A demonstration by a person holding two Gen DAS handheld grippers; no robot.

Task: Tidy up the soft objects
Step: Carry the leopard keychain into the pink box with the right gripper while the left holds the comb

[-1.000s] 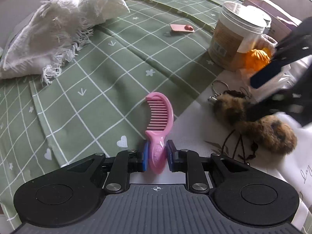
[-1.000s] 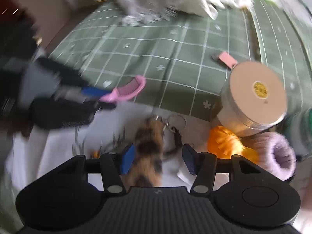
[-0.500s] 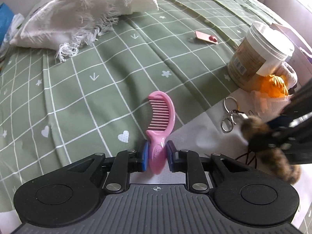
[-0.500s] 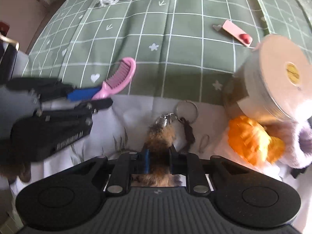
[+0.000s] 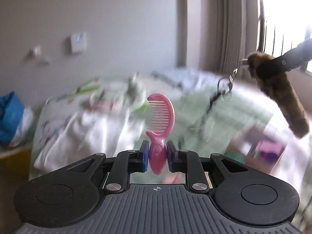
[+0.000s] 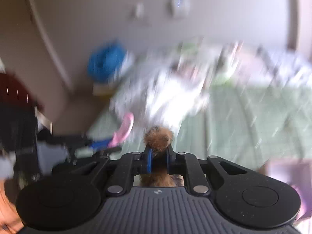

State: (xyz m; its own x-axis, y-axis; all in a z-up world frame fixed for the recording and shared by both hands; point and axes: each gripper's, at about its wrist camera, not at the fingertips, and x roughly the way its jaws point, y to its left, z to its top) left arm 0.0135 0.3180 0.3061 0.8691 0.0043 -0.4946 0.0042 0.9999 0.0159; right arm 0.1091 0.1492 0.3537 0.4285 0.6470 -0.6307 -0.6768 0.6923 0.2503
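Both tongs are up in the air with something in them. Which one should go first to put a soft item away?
Right. The right tongs are shut on the furry keychain, the soft item, already lifted off the bed. The left tongs hold only the hard pink comb.

Two matching black handheld grippers with blue-faced fingers.

The left gripper [image 5: 157, 157] has a ribbed dark grey body with a small crosshair mark at its front edge, two round black lobes with shallow circular recesses, angled black linkage arms pinned by silver screws, and flat blue pads [image 5: 145, 158] on its fingers. The right gripper [image 6: 158, 160] shares that build: ribbed grey deck, a small logo, silver screws, blue pads [image 6: 149, 160].
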